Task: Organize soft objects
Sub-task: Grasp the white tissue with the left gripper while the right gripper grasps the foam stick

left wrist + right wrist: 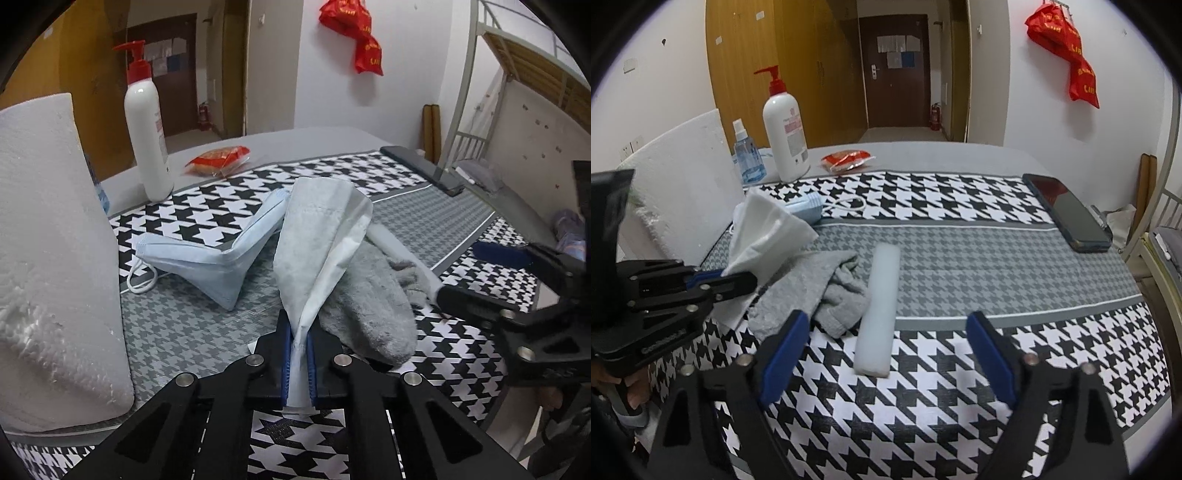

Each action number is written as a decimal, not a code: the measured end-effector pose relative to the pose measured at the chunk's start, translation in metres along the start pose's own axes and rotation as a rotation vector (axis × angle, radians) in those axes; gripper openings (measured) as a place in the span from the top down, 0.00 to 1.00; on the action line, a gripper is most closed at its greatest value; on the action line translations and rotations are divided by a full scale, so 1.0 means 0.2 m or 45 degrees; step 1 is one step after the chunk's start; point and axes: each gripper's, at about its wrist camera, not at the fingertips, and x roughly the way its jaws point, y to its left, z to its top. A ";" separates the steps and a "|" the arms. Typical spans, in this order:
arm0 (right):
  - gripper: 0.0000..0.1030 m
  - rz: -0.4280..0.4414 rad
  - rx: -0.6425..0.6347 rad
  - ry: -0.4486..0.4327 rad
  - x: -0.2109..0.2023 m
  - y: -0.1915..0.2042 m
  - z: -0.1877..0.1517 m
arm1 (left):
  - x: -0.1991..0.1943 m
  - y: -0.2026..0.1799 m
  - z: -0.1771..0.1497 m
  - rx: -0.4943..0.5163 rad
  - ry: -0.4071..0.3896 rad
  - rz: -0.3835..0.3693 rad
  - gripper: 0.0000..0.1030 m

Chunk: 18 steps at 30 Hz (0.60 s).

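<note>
The left gripper [298, 360] is clenched on the crumpled white non-woven cloth [325, 236] above the grey fleece towel [369, 314] — lift slowly — while the right gripper [886, 354], jaws spread and empty, should straddle the white foam stick [879, 310] squarely.

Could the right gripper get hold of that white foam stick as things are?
Probably yes. The right gripper is open and the foam stick lies straight ahead on the cloth, its near end bare. Only the grey sock touches its left side, further back.
</note>
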 end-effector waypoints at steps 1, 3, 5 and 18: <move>0.22 0.002 -0.001 0.004 0.00 0.00 0.00 | -0.01 0.00 0.00 -0.002 -0.009 -0.004 0.92; 0.28 0.000 -0.006 0.014 0.01 0.01 0.00 | -0.02 0.01 0.00 -0.009 -0.015 -0.009 0.92; 0.35 -0.006 -0.014 0.028 0.02 0.01 -0.01 | -0.02 0.01 0.00 -0.014 -0.021 -0.017 0.92; 0.59 -0.068 -0.055 0.101 0.05 0.03 -0.06 | -0.06 0.01 -0.01 -0.009 -0.060 -0.050 0.92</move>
